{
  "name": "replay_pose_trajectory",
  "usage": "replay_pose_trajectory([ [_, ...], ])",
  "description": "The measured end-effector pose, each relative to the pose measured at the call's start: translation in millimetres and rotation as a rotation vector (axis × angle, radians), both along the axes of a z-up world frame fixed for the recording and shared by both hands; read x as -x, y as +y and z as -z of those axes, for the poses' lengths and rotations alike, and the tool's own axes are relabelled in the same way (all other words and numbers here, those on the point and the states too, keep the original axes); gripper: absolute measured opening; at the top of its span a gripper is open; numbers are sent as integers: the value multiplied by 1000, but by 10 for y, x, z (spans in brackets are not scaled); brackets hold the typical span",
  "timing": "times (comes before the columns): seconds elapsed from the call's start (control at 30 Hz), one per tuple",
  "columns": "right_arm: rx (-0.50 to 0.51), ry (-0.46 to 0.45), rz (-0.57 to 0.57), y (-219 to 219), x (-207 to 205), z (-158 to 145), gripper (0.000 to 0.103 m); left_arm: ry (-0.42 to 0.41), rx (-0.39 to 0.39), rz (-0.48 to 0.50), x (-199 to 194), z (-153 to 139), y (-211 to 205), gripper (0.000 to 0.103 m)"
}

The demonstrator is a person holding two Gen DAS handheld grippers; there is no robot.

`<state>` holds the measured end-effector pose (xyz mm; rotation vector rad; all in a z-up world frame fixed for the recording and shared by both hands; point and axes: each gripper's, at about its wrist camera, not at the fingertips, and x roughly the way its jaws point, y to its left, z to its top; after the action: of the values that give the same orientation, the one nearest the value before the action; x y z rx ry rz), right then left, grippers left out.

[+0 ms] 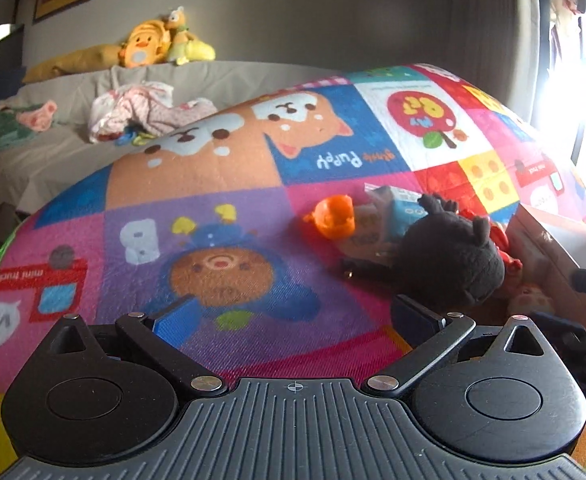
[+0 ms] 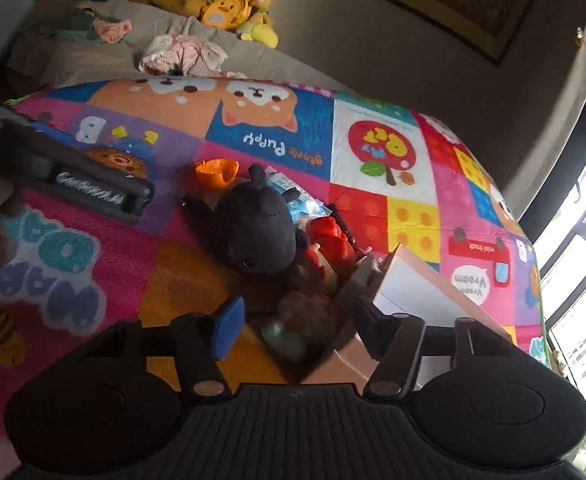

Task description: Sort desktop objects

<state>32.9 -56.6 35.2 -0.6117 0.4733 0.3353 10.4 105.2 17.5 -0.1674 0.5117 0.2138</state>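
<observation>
A heap of small things lies on the colourful play mat (image 1: 221, 184): a black plush toy (image 1: 449, 256), an orange plastic toy (image 1: 333, 216), a blue packet (image 1: 405, 210) and a red toy (image 1: 501, 240). My left gripper (image 1: 295, 314) hovers open just short of the plush, with only mat between its fingers. In the right wrist view the same black plush (image 2: 253, 236), orange toy (image 2: 215, 172) and red toy (image 2: 329, 236) lie ahead. My right gripper (image 2: 299, 322) stands partly open above a blurred greenish ball (image 2: 285, 338) and a brown toy (image 2: 305, 306); neither pad touches them.
An open cardboard box (image 2: 417, 296) sits at the right of the heap, its corner under my right gripper. The left gripper's black body (image 2: 93, 192) reaches in from the left. Behind the mat stands a grey sofa (image 1: 65, 152) with clothes and yellow plush toys.
</observation>
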Motion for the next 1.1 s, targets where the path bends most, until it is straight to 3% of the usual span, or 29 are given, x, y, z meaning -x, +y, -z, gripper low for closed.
replay_pose_trajectory([
  [0.07,37,23,53,144,-265,52,33,-12,24,8,52,17,30,103],
  [0.1,55,25,76,194,-361,81,31,-14,30,12,60,25,31,103],
  [0.27,110,76,132,288,-544,203,29,-33,63,29,78,40,63,103],
  [0.47,78,152,22,-60,10,70,29,-32,84,29,71,53,87,103],
  [0.57,118,112,-28,-285,368,84,29,-33,67,34,64,53,64,103],
  [0.67,153,67,0,-540,562,147,29,-32,44,39,64,52,25,103],
  [0.77,59,56,31,-848,679,94,30,-32,21,40,65,51,-10,103],
  [0.8,-7,69,35,-975,709,23,32,-33,17,40,71,51,-16,103],
  [0.83,-85,70,48,-1115,731,-67,44,-34,14,40,75,51,-20,103],
  [0.87,-173,47,82,-1292,747,-174,63,-33,9,40,75,50,-29,103],
  [0.9,-232,16,118,-1421,743,-249,72,-30,5,39,71,49,-37,103],
  [0.97,-355,-72,245,-1752,598,-394,103,-19,-10,41,58,48,-62,103],
  [1.03,-431,-87,372,-2039,353,-422,103,-15,-32,54,54,41,-102,103],
  [1.1,-529,-26,469,-2322,35,-383,103,-14,-53,87,49,26,-148,103],
])
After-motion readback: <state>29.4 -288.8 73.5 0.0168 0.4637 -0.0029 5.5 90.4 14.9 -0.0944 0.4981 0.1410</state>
